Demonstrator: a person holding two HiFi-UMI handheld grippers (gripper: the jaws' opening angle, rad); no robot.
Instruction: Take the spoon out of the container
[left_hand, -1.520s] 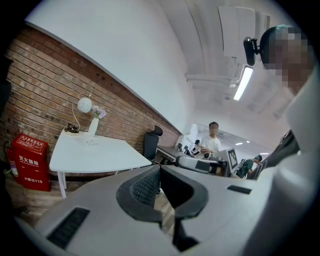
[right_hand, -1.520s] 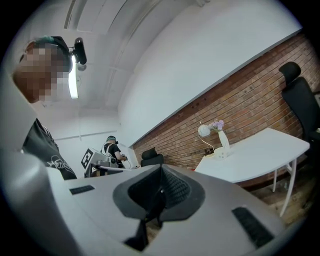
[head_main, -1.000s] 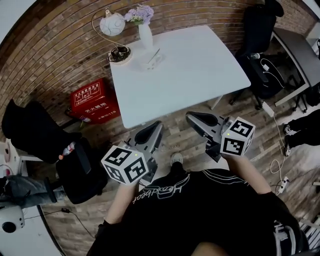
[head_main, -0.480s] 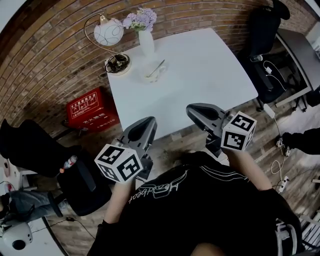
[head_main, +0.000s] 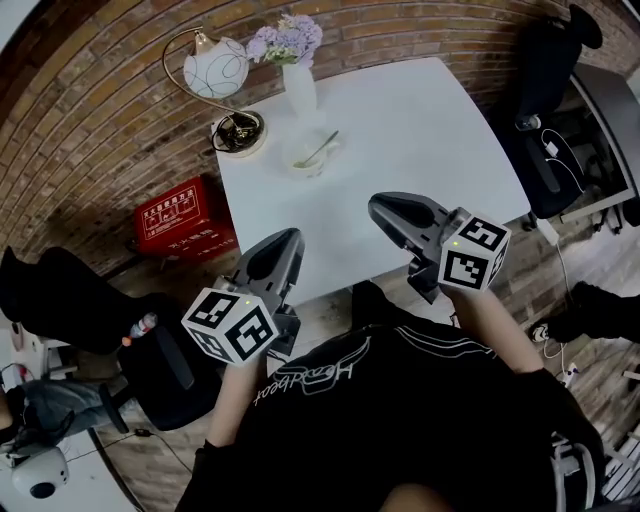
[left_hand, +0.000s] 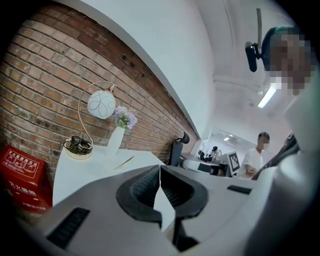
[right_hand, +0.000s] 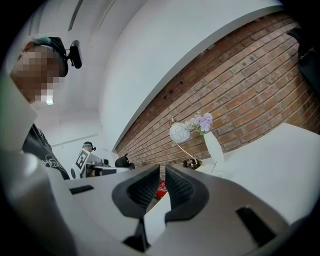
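A small white container (head_main: 304, 163) stands at the back of the white table (head_main: 430, 120), in front of the vase, with a golden spoon (head_main: 323, 148) leaning out of it to the right. The left gripper view shows the spoon (left_hand: 123, 163) far ahead. My left gripper (head_main: 283, 243) is shut and empty, its tip over the table's near edge. My right gripper (head_main: 385, 207) is also shut and empty, above the near part of the table. Both are well short of the container. The closed jaws fill the foreground in the left gripper (left_hand: 160, 172) and right gripper (right_hand: 162, 172) views.
A globe lamp (head_main: 215, 68) on a round base (head_main: 241, 133) and a white vase of lilac flowers (head_main: 300, 88) stand right behind the container. A red box (head_main: 185, 214) sits on the floor left of the table. Black chairs (head_main: 553, 70) stand at the right, another (head_main: 70, 290) at the left.
The person has stepped toward the table. Both grippers, earlier over the floor short of it, now reach over its near edge. Their jaws stay closed.
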